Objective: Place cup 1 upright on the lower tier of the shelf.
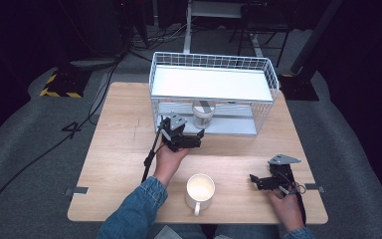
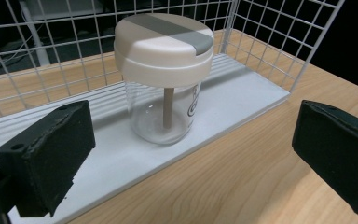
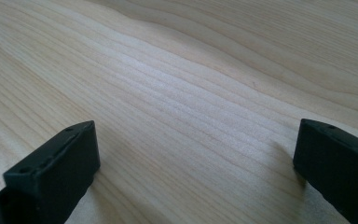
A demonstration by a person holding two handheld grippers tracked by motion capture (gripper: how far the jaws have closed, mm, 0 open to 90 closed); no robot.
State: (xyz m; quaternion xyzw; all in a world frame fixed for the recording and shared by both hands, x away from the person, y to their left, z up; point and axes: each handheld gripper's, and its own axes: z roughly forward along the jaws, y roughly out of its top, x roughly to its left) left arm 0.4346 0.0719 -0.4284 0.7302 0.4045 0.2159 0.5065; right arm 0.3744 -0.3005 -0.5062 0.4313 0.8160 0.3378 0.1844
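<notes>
A clear jar (image 2: pixel 163 79) with a white lid and grey stripe stands upright on the lower white shelf of a wire rack (image 1: pixel 214 84); the high view shows the jar (image 1: pixel 202 115) near the shelf's front middle. My left gripper (image 1: pixel 191 138) is open just in front of it, jaws wide, nothing between them; its own view has the gripper (image 2: pixel 196 158) facing the jar from a short way off. My right gripper (image 1: pixel 263 183) lies low on the table at the right, open, jaws (image 3: pixel 196 172) just above bare wood. A white mug (image 1: pixel 200 190) stands near the front edge.
The wooden table (image 1: pixel 119 149) is bare at the left. The rack's wire walls (image 2: pixel 270 42) enclose the shelf's back and sides, and its upper white shelf (image 1: pixel 211 82) overhangs the jar. Cables trail from the table's left. Dark floor and stands lie behind.
</notes>
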